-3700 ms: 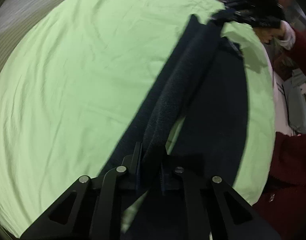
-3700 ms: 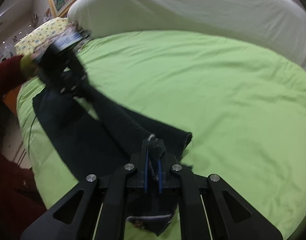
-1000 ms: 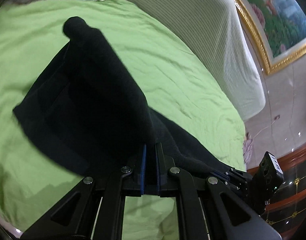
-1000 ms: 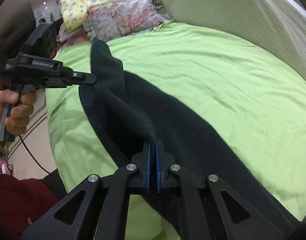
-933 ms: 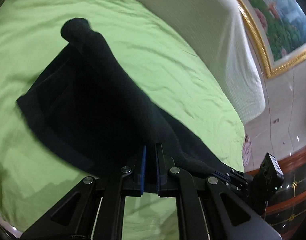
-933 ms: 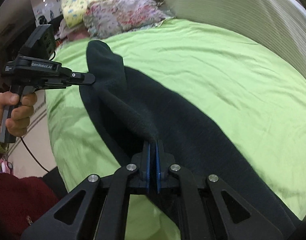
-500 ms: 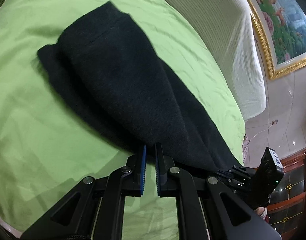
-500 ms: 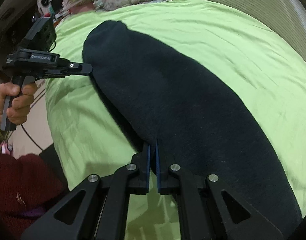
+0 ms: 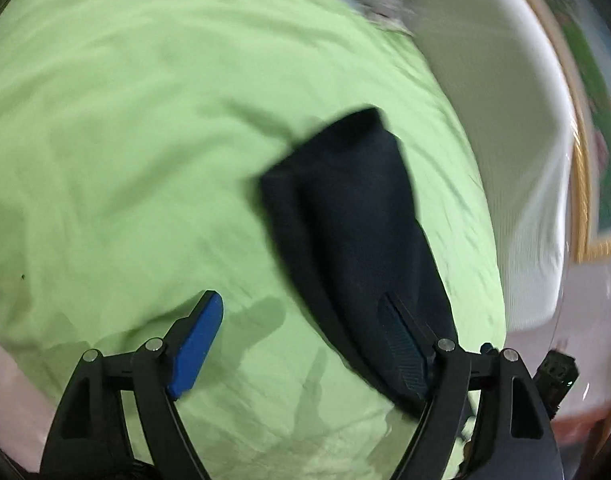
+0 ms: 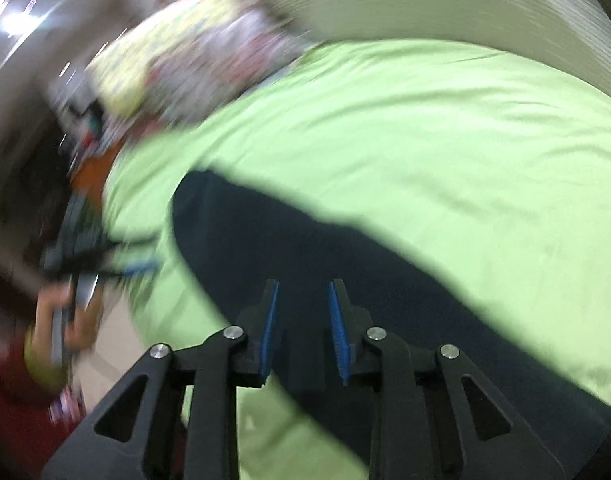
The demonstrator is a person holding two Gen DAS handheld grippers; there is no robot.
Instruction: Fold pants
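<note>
Only the right view shows the left gripper (image 10: 145,268) beside the pants (image 10: 345,264).

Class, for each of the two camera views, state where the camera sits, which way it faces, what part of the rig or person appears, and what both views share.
Left wrist: sits on the left gripper, looks forward and down at the green bedsheet; its fingers stand wide open.
Right wrist: sits on the right gripper, faces the bed's pillow end; its open fingers, the person's blurred hand.
Shared: dark pants lying on the sheet.
</note>
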